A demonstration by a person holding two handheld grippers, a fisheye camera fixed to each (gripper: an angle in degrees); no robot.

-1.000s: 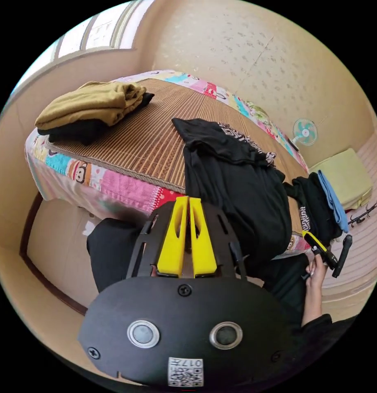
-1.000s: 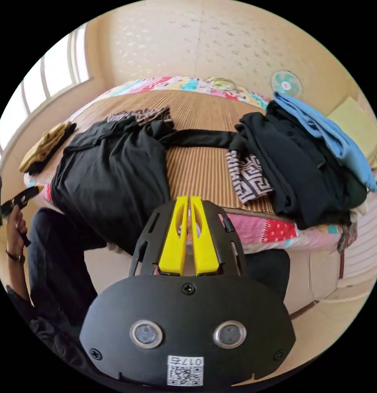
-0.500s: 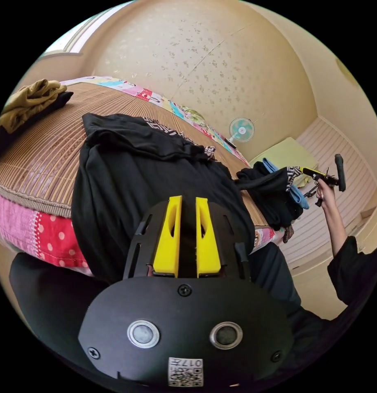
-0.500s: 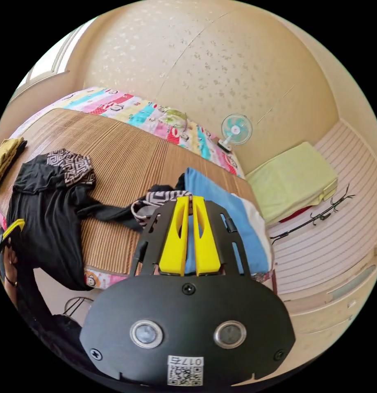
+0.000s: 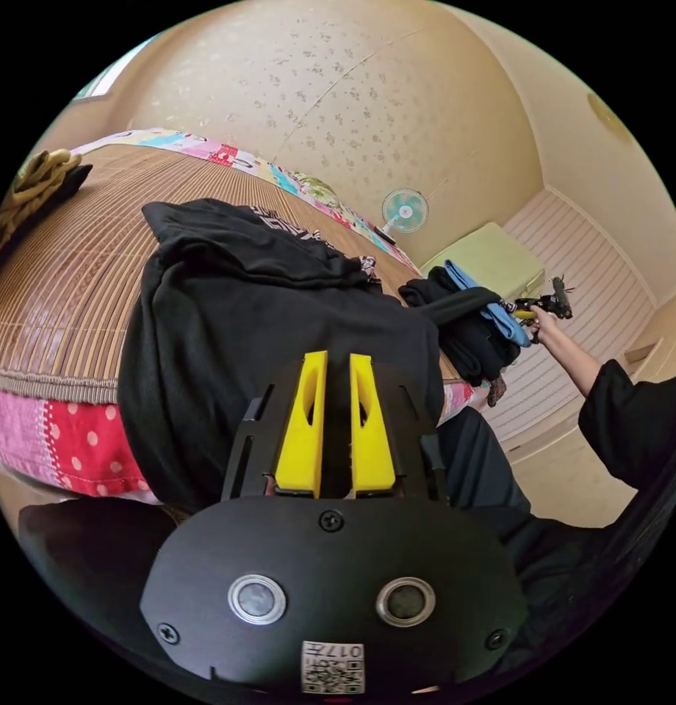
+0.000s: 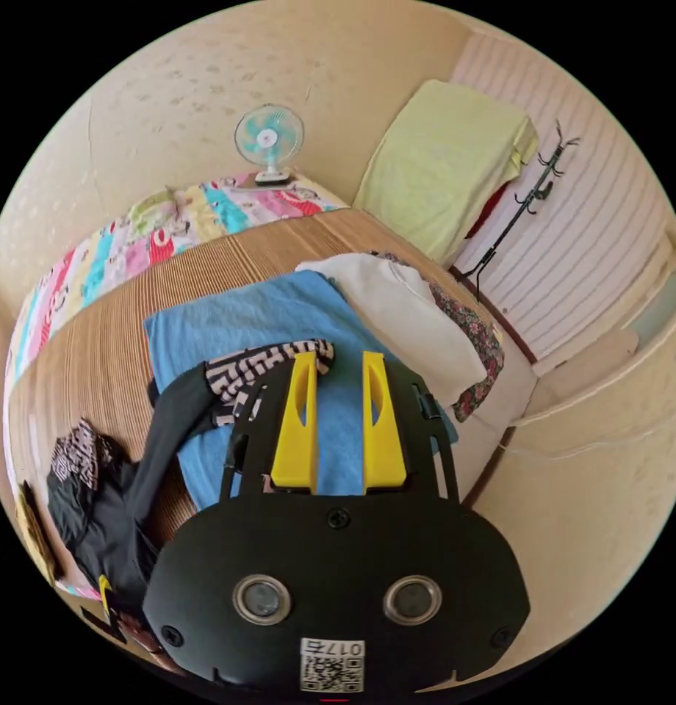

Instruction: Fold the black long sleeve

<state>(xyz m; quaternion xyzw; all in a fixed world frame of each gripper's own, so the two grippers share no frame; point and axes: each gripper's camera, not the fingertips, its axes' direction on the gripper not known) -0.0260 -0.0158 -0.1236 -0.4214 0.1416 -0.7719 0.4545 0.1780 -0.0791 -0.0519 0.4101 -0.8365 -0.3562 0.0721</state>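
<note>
The left gripper (image 5: 336, 360) hangs over the black long sleeve (image 5: 279, 323), jaws slightly apart. The right gripper (image 6: 338, 360), jaws wide, hovers above a blue garment (image 6: 279, 316), the shirt's patterned cuff (image 6: 268, 361) just beside it.

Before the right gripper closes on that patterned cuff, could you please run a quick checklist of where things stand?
1. Right gripper jaws apart: ok.
2. Patterned cuff between the jaws: not ok; it lies beside the left jaw, over the blue garment.
3. Black long sleeve body on the bed mat: ok, though its hem hangs over the edge.
4. Left gripper open above the shirt, gripping nothing: ok.
5. Sleeve free of the clothes pile: cannot tell.
</note>
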